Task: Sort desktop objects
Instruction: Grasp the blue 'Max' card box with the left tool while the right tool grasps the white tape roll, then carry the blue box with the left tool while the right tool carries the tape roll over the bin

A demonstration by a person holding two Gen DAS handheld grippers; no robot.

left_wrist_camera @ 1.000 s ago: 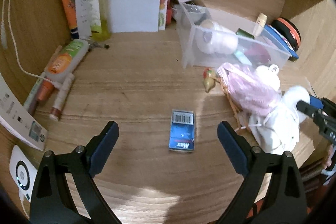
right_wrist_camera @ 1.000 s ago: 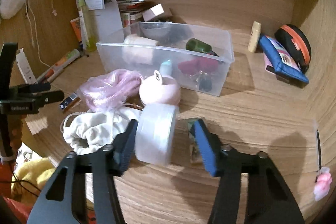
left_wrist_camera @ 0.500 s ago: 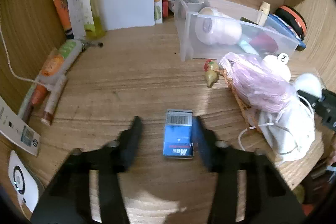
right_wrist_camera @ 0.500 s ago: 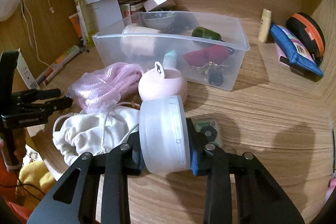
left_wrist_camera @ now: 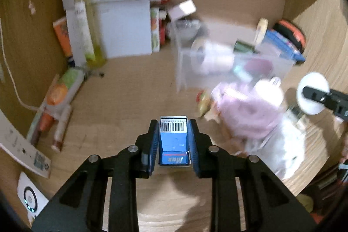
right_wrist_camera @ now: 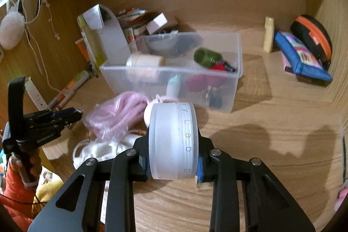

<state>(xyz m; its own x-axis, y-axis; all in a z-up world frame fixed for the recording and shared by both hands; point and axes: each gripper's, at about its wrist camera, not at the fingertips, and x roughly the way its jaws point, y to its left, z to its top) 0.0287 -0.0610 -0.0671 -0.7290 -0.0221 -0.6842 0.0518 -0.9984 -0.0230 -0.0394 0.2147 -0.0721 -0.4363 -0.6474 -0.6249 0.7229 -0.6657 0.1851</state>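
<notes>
My left gripper (left_wrist_camera: pixel 173 140) is shut on a small blue box (left_wrist_camera: pixel 173 142) with a barcode and "Max" on it, held above the wooden desk. My right gripper (right_wrist_camera: pixel 174 153) is shut on a frosted white round jar (right_wrist_camera: pixel 174 140) and holds it lifted; the jar also shows at the right in the left wrist view (left_wrist_camera: pixel 313 96). A clear plastic bin (right_wrist_camera: pixel 237 71) stands behind, holding a tape roll (right_wrist_camera: pixel 143 67), a green bottle (right_wrist_camera: pixel 206 57) and red items. The left gripper shows at the left in the right wrist view (right_wrist_camera: pixel 74 114).
A pink mesh bag (right_wrist_camera: pixel 117 116), a pink round container and a white drawstring pouch (right_wrist_camera: pixel 102 151) lie before the bin. Tubes (left_wrist_camera: pixel 58 90), a bottle (left_wrist_camera: pixel 84 21) and papers sit at the left back. A blue pouch (right_wrist_camera: pixel 302 58) and black-orange case (right_wrist_camera: pixel 313 36) lie at the right.
My left gripper closed on the blue box and lifted it. My right gripper closed on the white jar and raised it off the desk.
</notes>
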